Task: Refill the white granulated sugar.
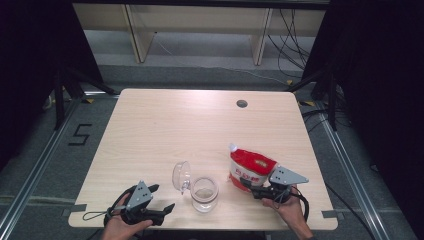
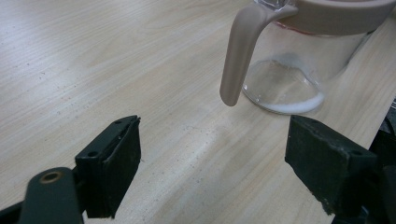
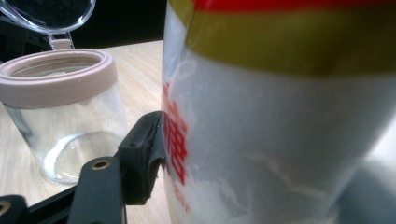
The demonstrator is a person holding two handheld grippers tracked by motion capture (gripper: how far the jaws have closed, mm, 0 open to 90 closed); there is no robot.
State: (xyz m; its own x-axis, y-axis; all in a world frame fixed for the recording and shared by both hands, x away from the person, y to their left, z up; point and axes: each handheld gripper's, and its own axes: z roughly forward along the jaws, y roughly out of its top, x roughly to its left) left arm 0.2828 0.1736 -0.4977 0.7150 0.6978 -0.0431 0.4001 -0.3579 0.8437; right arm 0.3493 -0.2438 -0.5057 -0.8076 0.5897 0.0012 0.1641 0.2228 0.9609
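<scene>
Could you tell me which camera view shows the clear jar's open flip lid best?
The high view: the lid stands fully visible, hinged open beside the jar. The right gripper view catches only its lower edge; the left gripper view shows just the jar's handle.

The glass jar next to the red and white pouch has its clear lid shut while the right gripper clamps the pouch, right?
Not quite: the glass jar has its clear lid flipped open, as the high view shows. The right gripper does clamp the red and white pouch.
</scene>
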